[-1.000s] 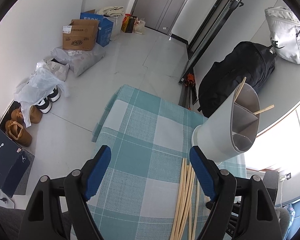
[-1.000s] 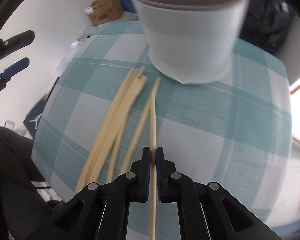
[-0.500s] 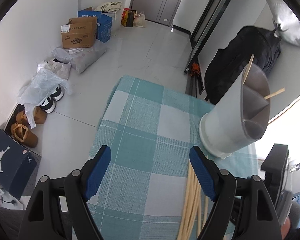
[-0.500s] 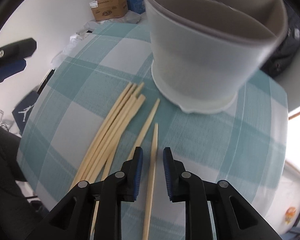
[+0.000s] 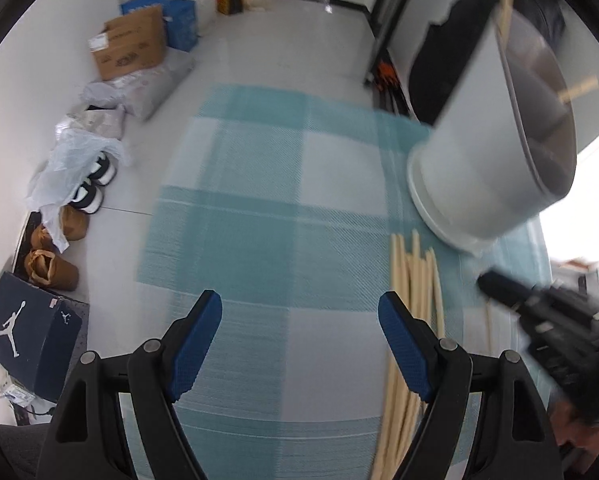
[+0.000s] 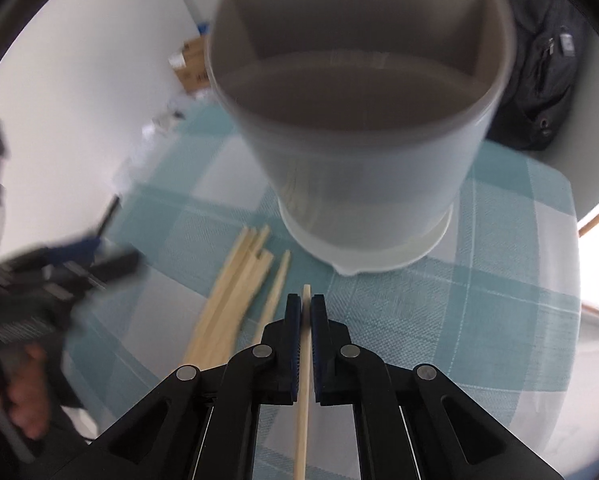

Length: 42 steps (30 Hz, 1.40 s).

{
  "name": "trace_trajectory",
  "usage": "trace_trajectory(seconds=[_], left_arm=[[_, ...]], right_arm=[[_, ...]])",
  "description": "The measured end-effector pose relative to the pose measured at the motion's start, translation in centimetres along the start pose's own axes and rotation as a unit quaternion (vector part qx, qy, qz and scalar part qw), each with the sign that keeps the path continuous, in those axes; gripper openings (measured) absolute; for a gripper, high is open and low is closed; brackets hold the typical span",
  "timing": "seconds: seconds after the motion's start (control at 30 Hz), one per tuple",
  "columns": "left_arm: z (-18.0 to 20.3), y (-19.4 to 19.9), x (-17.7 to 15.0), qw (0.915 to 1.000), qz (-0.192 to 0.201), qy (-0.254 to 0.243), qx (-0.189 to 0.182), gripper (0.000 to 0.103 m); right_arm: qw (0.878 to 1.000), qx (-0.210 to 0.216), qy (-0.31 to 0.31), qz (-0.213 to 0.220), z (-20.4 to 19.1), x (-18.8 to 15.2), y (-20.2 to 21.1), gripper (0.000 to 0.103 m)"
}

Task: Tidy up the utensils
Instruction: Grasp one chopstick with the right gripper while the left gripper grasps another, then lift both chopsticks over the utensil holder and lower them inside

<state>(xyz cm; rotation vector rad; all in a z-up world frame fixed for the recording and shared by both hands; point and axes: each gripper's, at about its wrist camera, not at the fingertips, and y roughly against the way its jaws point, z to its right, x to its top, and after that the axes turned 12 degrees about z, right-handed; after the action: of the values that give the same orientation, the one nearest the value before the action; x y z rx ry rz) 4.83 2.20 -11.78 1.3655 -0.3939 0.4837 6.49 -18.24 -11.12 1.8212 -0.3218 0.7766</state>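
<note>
The right gripper [image 6: 306, 308] is clamped on a single wooden chopstick [image 6: 302, 392]; its jaws have just been closing, and the stick is pinched between the blue pads [image 6: 294, 344]. The stick's tip is seen poking out just past the fingertips, and its shaft runs back between the fingers toward the camera.

Directly ahead of and above this gripper a white utensil holder [image 6: 363, 168] is seen, blurred, standing on a teal checked tablecloth [image 6: 479, 300]. Its inside is split by partitions into compartments. Chopstick ends are seen at its far rim; which compartment holds them cannot be told.

To the left of the gripper's fingertips, a loose bundle of chopsticks [image 6: 235, 292] lies flat on the cloth, tips toward the holder's base, close to it but apart.

The left gripper [image 5: 301, 344] is held wide, with nothing between its pads, above bare cloth. The same bundle [image 5: 413, 280] lies just right of its right finger, partly hidden behind it. The holder [image 5: 487, 160] is ahead and to the right. The right gripper [image 5: 539, 316] is seen blurred at far right.

Cardboard boxes [image 5: 131, 48] and shoes [image 5: 95, 188] lie on the floor beyond, at left.
</note>
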Motion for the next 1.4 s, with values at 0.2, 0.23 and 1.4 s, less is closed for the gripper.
trace_trajectory(seconds=[0.2, 0.23, 1.4], left_arm=[[1.9, -1.4, -0.6, 0.9984, -0.021, -0.048, 0.022, 0.077], [2.1, -1.6, -0.7, 0.998, -0.024, -0.052, 0.026, 0.077], [4.4, -2.0, 0.6, 0.9937, -0.005, -0.11, 0.017, 0.002]], right_arm=[[0.996, 0.031, -0.051, 0.073, 2.3, 0.4, 4.9, 0.004], [0.995, 0.034, -0.058, 0.079, 2.6, 0.5, 5.2, 0.004], [0.977, 0.053, -0.114, 0.171, 5.0, 1.4, 10.0, 0.004]])
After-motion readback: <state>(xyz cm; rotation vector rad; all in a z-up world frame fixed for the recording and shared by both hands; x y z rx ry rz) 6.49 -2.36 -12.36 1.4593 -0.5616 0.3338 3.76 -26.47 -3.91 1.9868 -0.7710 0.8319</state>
